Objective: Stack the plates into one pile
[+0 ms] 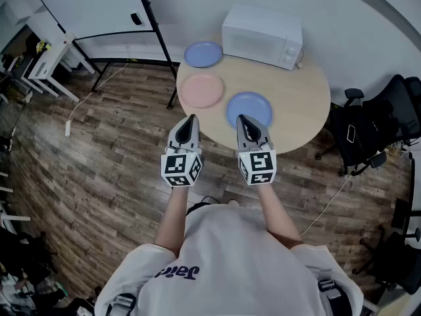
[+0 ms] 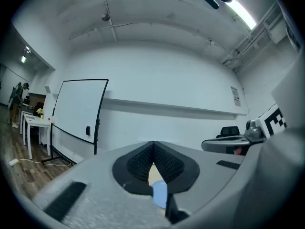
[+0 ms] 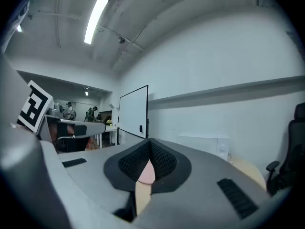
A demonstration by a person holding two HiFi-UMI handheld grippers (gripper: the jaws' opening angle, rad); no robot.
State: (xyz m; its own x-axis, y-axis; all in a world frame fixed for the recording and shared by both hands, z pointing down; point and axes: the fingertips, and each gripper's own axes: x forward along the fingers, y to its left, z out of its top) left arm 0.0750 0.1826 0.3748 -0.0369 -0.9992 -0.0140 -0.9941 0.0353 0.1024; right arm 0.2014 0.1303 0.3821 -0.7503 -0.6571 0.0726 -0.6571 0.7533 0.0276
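Three plates lie apart on the round table (image 1: 302, 104) in the head view: a blue plate (image 1: 204, 54) at the back left, a pink plate (image 1: 202, 89) in front of it, and another blue plate (image 1: 250, 105) nearest me. My left gripper (image 1: 192, 118) hovers level at the table's near edge, just short of the pink plate, shut and empty. My right gripper (image 1: 240, 118) is level beside it, its tip over the near blue plate's front rim, also shut and empty. Below the closed pads, the left gripper view shows a sliver of blue plate (image 2: 160, 194); the right gripper view shows pink plate (image 3: 147, 173).
A white microwave (image 1: 263, 35) stands at the back of the table. A whiteboard on a stand (image 1: 99, 8) is to the left, and black office chairs (image 1: 378, 127) crowd the right side. Cables lie on the wood floor (image 1: 99, 157).
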